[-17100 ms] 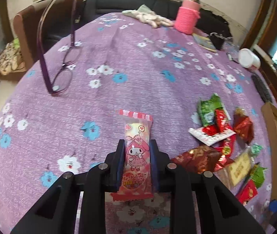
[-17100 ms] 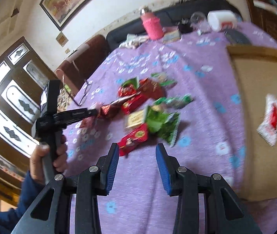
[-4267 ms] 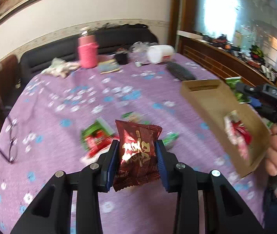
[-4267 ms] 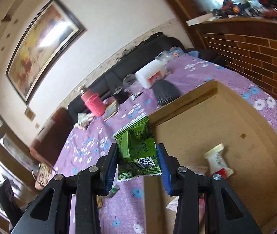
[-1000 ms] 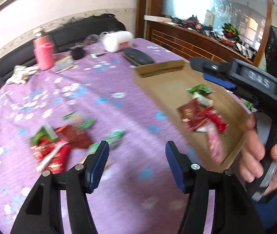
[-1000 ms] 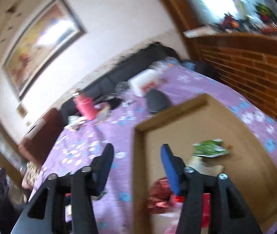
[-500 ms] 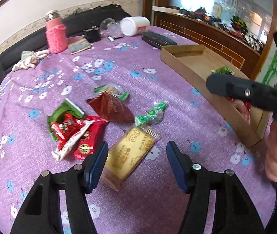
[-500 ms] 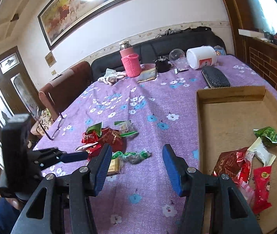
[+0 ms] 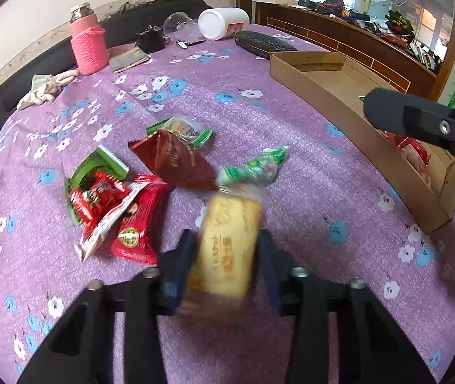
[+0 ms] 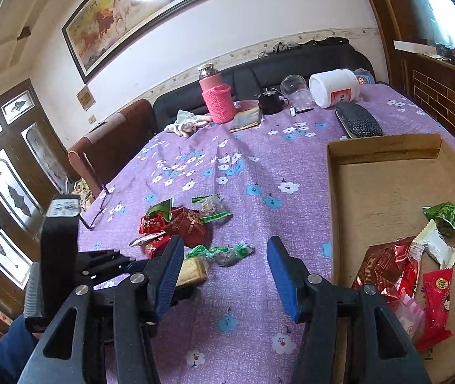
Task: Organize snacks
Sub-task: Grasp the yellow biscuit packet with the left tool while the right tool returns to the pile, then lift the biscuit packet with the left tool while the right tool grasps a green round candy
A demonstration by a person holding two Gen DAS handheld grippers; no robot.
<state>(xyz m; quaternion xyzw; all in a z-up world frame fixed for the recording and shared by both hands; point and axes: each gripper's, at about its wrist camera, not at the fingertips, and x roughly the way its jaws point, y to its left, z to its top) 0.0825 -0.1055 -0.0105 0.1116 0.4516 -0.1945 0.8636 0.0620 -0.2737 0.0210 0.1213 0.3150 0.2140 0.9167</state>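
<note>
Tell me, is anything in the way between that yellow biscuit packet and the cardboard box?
Nothing visible blocks it. The yellow biscuit packet sits between the left claw fingers, and only bare purple tablecloth lies between it and the cardboard box.

Left gripper [image 9: 225,256]: jaws on either side of the yellow wrapped biscuit pack [image 9: 227,243], on the purple flowered tablecloth [image 9: 291,198].
Snack pile: red foil packets [image 9: 115,211] left of the pack, green twisted candy [image 9: 253,168] just behind it.
Flat cardboard box [image 10: 384,192]: right of the pile, several snack packets [image 10: 403,275] inside.
Right gripper [image 10: 225,270]: jaws apart, between pile and box.
Far edge: pink knitted-sleeve flask [image 10: 216,99], white jar lying on its side [image 10: 334,88].
</note>
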